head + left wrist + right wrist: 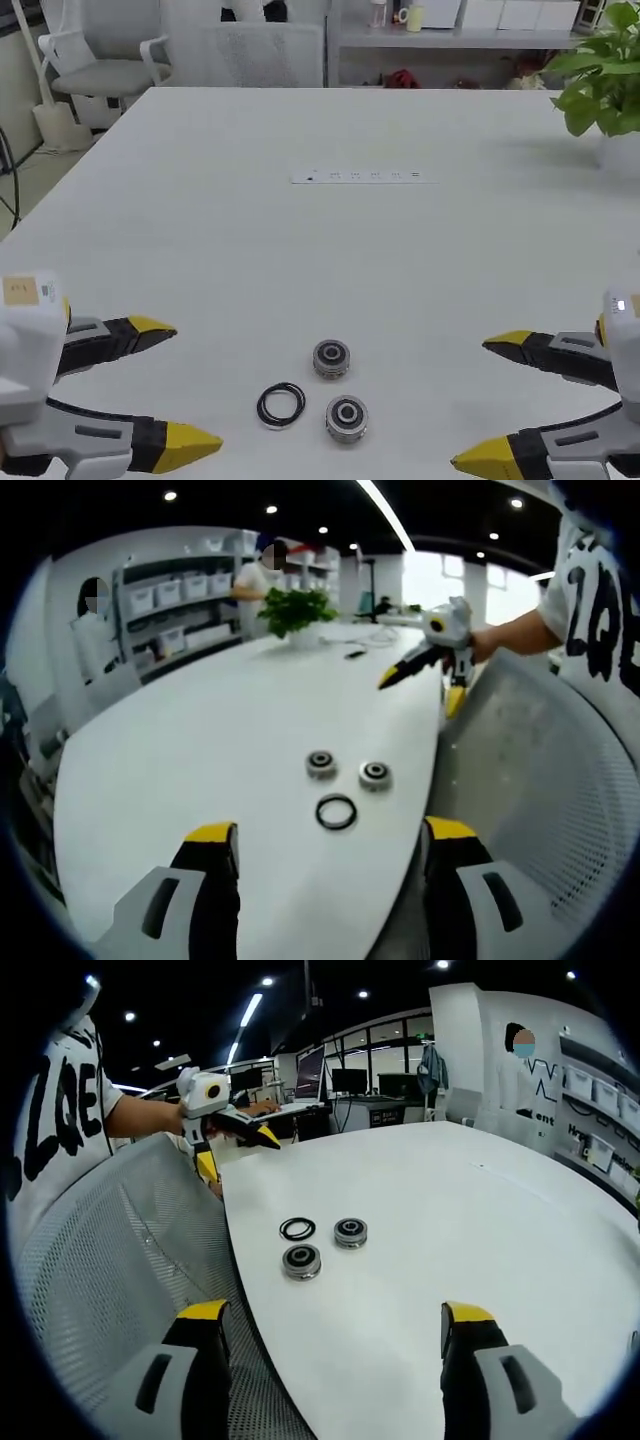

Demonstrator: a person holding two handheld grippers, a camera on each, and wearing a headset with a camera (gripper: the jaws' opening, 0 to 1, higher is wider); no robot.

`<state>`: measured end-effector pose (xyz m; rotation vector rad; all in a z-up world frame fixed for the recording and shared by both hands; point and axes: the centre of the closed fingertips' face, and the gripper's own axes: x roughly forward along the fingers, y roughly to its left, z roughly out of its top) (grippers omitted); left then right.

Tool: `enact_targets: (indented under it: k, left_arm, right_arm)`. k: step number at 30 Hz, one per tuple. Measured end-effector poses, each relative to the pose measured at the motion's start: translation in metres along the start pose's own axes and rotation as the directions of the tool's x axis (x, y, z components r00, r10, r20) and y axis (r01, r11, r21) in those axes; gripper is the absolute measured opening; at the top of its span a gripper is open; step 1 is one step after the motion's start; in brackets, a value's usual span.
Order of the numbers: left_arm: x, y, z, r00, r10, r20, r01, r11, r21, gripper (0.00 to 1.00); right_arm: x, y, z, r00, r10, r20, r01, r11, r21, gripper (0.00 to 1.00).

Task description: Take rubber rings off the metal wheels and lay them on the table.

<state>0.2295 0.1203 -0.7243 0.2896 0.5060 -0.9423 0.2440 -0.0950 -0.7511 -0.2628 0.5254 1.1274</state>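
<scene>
Two small round metal wheels lie flat at the bottom centre of the head view, on a broad white table (300, 240). The upper wheel (331, 359) sits just above the lower wheel (346, 417), near it but not touching.

Just left of the lower wheel, thin black rubber rings (281, 405) lie flat on the tabletop, apart from both wheels. They look to me like two loops overlapping, though they are too fine for me to be sure of the count.

My left gripper (175, 385), black with yellow tips, enters from the lower left corner. Its jaws are spread wide and hold nothing. My right gripper (490, 400) mirrors it from the lower right corner, equally wide apart and empty. Both hover to either side of the wheels, well clear of them.

A pale strip with small markings (365, 177) lies on the table in the upper middle of the frame. A green potted plant (600, 80) stands at the upper right edge.

I judge the task well along or perhaps finished, since rubber is already off and laid down. Each wheel shows a dark outer band, and I cannot tell whether that is a remaining ring or the wheel's own groove. I would inspect that before anything else.
</scene>
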Motion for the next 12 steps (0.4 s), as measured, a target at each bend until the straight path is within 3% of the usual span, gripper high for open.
enact_targets:
  k: [12]
  left_arm:
    - [0.0011, -0.0009, -0.0013, 1.0, 0.0, -0.009, 0.0, 1.0, 0.003, 0.76]
  right_arm:
    - [-0.0005, 0.0024, -0.0054, 1.0, 0.0, 0.003, 0.0, 1.0, 0.014, 0.83]
